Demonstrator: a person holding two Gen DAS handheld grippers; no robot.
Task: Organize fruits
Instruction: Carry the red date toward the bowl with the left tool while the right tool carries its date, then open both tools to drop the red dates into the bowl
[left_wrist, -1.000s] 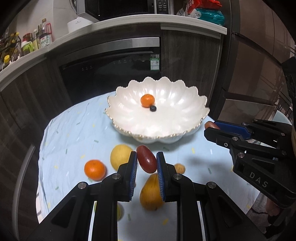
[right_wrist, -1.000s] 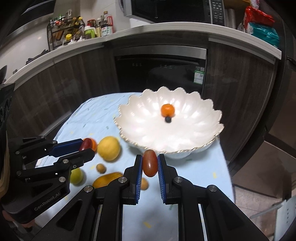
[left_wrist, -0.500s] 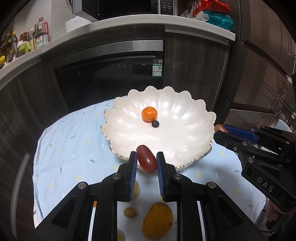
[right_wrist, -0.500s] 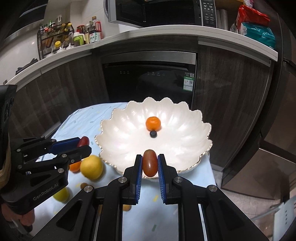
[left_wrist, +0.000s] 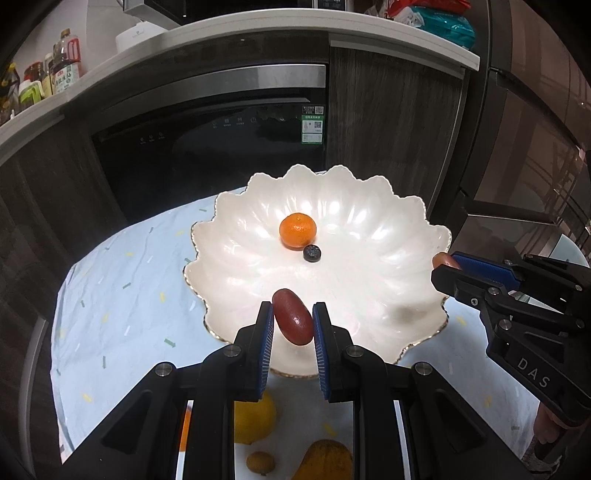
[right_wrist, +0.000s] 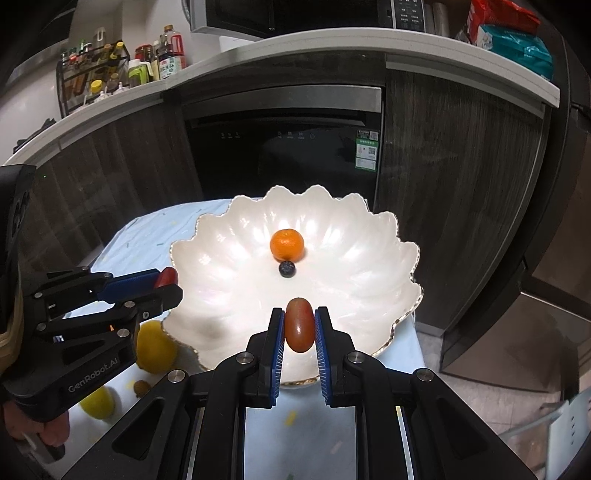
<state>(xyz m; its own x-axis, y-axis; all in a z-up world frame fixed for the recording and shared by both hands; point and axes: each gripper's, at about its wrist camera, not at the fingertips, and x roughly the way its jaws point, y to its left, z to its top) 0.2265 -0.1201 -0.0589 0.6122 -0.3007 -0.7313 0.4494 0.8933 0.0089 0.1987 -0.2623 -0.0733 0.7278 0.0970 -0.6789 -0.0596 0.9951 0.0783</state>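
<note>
A white scalloped bowl (left_wrist: 388, 236) (right_wrist: 369, 251) stands on a light blue cloth. It holds a small orange (left_wrist: 297, 230) (right_wrist: 287, 244) and a blueberry (left_wrist: 312, 253) (right_wrist: 287, 268). My left gripper (left_wrist: 293, 321) is shut on a dark red oval fruit (left_wrist: 293, 322) above the bowl's near rim; it also shows in the right wrist view (right_wrist: 166, 282). My right gripper (right_wrist: 299, 325) is shut on a second red oval fruit (right_wrist: 299, 325) above the bowl's near side; it shows at the bowl's right in the left wrist view (left_wrist: 448, 264).
On the cloth (left_wrist: 122, 280) in front of the bowl lie yellow fruits (left_wrist: 255, 417) (right_wrist: 155, 347), a small brown fruit (left_wrist: 260, 461) (right_wrist: 142, 387) and an orange-yellow fruit (left_wrist: 325, 459). A dark oven (left_wrist: 221, 147) and cabinets stand behind the table. The floor drops off at right.
Both grippers have moved forward and up with their red fruits, from over the cloth to over the bowl's near side. The loose fruits have dropped to the bottom of both views.
</note>
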